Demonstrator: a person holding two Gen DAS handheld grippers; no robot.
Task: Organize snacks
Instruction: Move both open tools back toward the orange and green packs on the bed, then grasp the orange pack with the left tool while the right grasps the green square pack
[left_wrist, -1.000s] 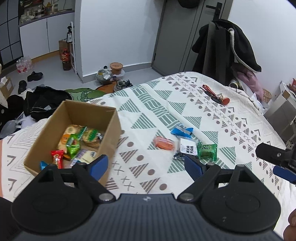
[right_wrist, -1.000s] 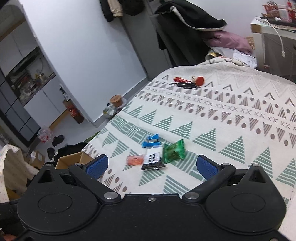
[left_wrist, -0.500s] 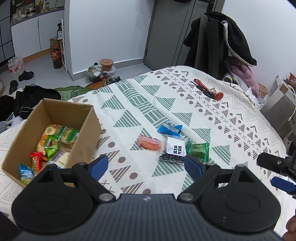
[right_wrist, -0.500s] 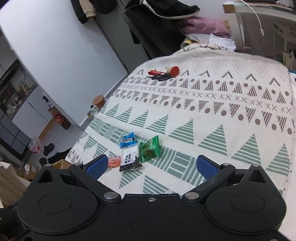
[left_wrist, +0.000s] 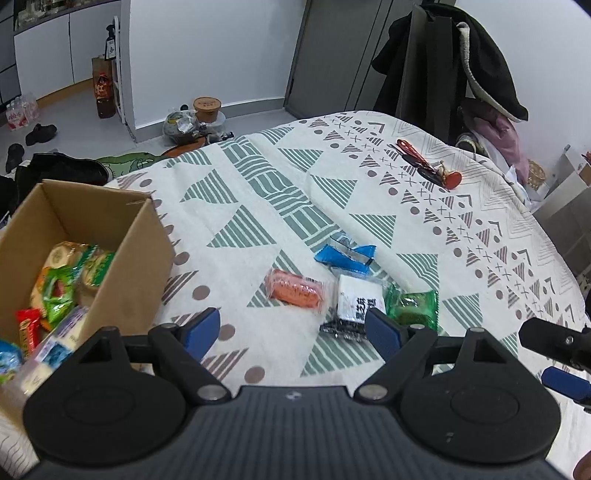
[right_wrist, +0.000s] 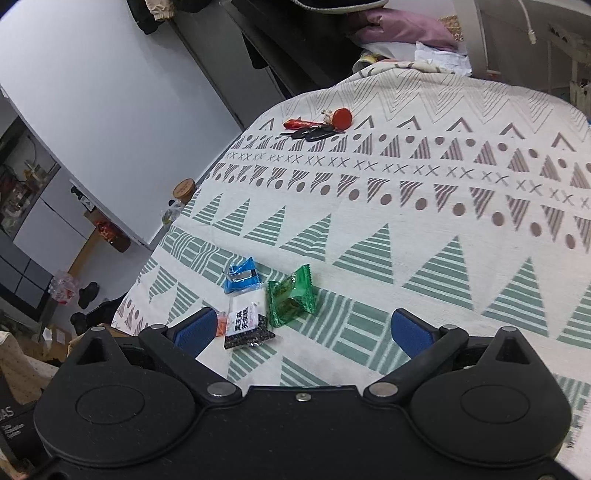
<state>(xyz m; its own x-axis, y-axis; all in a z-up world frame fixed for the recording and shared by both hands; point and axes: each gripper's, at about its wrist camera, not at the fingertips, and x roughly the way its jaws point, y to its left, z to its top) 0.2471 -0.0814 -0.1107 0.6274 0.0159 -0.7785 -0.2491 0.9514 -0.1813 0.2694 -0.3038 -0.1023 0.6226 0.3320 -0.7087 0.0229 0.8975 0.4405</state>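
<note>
On the patterned bedspread ahead of me lie four loose snacks in a tight cluster. Seen from my left wrist, the orange packet is leftmost, the blue packet sits farther from me, the white-and-black packet lies between orange and green, and the green packet is at the right, touching the white-and-black one. From my right wrist I see the same group: the blue packet just beyond the white-and-black packet, and the green packet tilted up on its edge beside them; the orange one is mostly hidden behind my left blue pad.

My left gripper hangs above the bedspread with its blue-padded fingers spread wide and nothing between them. My right gripper is likewise spread wide and empty, above the cloth near the cluster.

To the left stands the cardboard box, open at the top, already holding several wrapped snacks in green, red and yellow. A bunch of keys with a red tag lies well apart at the far side of the bed.
</note>
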